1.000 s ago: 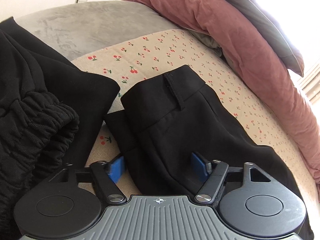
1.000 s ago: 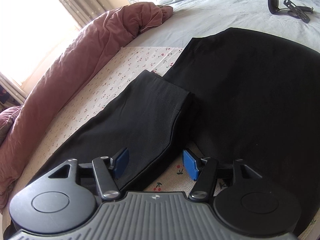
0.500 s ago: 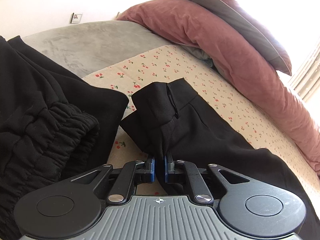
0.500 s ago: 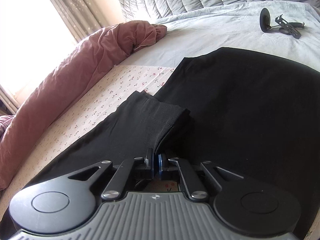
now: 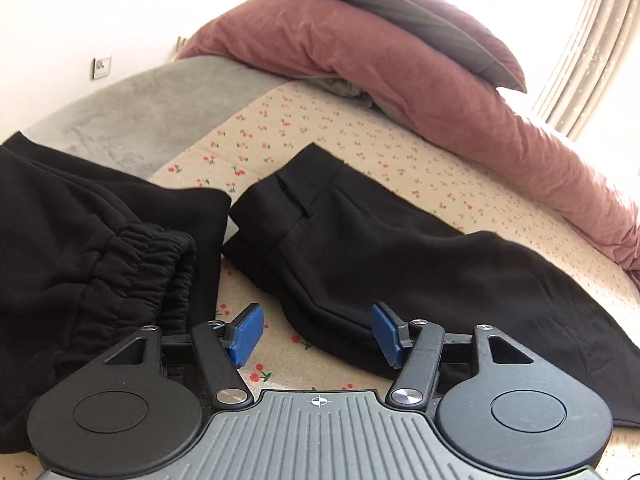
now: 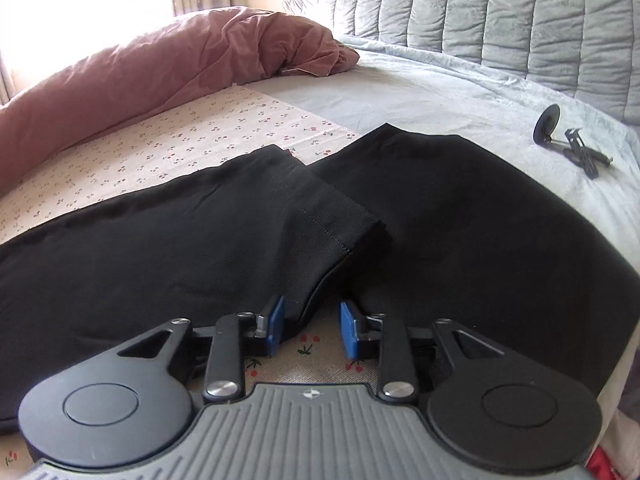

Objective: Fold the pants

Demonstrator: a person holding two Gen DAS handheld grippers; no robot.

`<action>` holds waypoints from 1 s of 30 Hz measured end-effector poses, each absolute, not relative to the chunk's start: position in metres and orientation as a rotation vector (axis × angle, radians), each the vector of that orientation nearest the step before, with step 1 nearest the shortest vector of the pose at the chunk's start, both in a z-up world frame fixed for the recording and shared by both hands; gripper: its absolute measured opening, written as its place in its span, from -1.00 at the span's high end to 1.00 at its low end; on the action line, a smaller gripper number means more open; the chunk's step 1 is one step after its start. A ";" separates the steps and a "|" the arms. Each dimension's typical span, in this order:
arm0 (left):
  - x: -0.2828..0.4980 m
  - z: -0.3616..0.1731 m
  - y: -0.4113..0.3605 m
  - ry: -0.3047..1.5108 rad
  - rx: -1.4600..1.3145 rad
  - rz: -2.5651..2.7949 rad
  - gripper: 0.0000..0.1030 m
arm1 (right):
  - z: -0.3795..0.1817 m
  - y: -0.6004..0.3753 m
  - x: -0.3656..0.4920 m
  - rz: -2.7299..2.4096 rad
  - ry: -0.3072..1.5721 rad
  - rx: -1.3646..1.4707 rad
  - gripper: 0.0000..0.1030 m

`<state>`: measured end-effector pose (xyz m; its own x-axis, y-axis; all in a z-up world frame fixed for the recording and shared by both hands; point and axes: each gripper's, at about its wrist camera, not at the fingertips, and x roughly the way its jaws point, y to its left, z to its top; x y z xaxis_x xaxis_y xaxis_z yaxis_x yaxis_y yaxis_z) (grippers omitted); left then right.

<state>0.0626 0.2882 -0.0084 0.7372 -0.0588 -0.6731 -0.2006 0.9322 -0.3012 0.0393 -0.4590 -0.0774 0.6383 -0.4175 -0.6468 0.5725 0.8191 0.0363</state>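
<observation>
The black pants [image 5: 384,248] lie flat on the cherry-print sheet [image 5: 360,140], already doubled leg on leg into one long strip. From the left wrist view the waistband end [image 5: 296,192], belt loop showing, points toward eleven o'clock, and the legs run away toward four o'clock. In the right wrist view the hem end [image 6: 332,220] points toward two o'clock, with the rest trailing off to nine. So the long axis runs from one gripper to the other, waistband at the left hand, hems at the right.

The left gripper [image 5: 318,332] sits at six o'clock of the waistband, its jaws parted and opening; the near edge of the fabric lies between the blue pads but neither pad presses on it. The right gripper [image 6: 310,330] is at six o'clock of the hem, jaws narrower but also opening, the hem corner just inside the left pad [image 6: 275,324] and not pinched. Each hand is about equally near its own end.

My guess is the next fold brings one end over the other along that axis, so each gripper must retake its corner.

A second black garment [image 5: 92,248] with an elastic waist lies at nine o'clock, just beside. A rust duvet [image 5: 400,68] banks the far side, and a small black stand [image 6: 568,144] rests on the grey blanket [image 6: 440,92].
</observation>
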 end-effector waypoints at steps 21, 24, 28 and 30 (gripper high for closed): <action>0.210 -0.052 0.196 0.822 -0.510 0.102 -0.27 | -0.038 -0.229 0.320 0.229 0.857 -0.167 0.13; 0.205 -0.062 0.199 0.826 -0.536 0.066 -0.32 | -0.037 -0.191 0.342 0.421 0.818 -0.067 -0.18; 0.209 -0.059 0.179 0.878 -0.426 0.053 -0.35 | -0.044 -0.139 0.367 0.609 0.833 -0.020 -0.53; 0.213 -0.058 0.164 0.899 -0.326 0.068 -0.37 | -0.052 -0.119 0.377 0.645 0.884 -0.031 -0.52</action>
